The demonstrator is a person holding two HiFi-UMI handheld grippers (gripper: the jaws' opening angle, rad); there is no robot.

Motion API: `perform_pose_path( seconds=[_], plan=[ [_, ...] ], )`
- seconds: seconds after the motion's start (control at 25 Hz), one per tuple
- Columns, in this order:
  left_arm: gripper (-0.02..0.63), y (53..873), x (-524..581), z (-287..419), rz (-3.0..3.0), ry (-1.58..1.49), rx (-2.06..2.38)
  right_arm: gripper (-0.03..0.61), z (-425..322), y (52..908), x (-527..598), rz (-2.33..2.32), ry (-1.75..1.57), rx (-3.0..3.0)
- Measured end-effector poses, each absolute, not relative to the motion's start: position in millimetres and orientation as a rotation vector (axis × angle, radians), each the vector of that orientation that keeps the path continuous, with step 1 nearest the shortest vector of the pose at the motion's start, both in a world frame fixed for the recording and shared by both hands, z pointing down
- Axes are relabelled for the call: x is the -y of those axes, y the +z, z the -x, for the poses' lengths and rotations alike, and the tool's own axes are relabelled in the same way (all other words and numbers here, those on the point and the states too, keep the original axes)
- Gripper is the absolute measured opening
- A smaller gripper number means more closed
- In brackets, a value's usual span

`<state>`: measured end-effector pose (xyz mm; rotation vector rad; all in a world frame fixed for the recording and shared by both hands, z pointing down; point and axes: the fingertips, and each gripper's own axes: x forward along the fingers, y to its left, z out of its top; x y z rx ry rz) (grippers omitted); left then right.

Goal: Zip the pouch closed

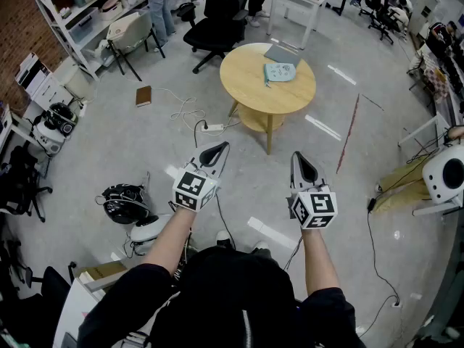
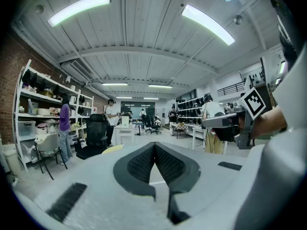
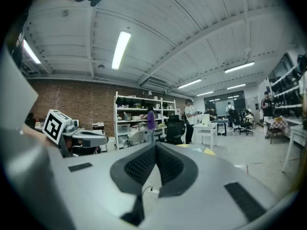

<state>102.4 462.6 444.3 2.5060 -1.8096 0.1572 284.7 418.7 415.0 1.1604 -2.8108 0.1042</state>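
Observation:
A pale blue pouch lies on a round wooden table some way ahead of me, next to a grey flat thing. My left gripper and right gripper are held side by side in the air, well short of the table, both shut with nothing between the jaws. In the left gripper view the jaw tips meet, and the right gripper shows at the right. The right gripper view has its tips closed too, with the left gripper at the left.
A black office chair stands behind the table. A power strip with white cable lies on the floor by the table leg. A black helmet and white gear lie at the left. Shelves line the far left wall. People stand far off.

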Motion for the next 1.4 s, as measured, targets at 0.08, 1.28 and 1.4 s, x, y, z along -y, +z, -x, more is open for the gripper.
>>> perform_pose_path(
  seconds=[0.08, 1.28, 1.4],
  plan=[
    [0.006, 444.0, -466.2, -92.3, -2.513, 0.157, 1.808, 0.003, -271.7, 423.1, -422.6, -1.129, 0.124, 2.794],
    [0.006, 463.8, -271.3, -23.4, -2.486, 0.194, 1.748, 0.004, -192.3, 447.4, -223.9, -1.155, 0.195, 2.785],
    [0.006, 462.6, -225.4, -17.6, -2.482, 0.216, 1.76, 0.005, -184.1, 450.8, -180.2, -1.13, 0.189, 2.785]
  ],
)
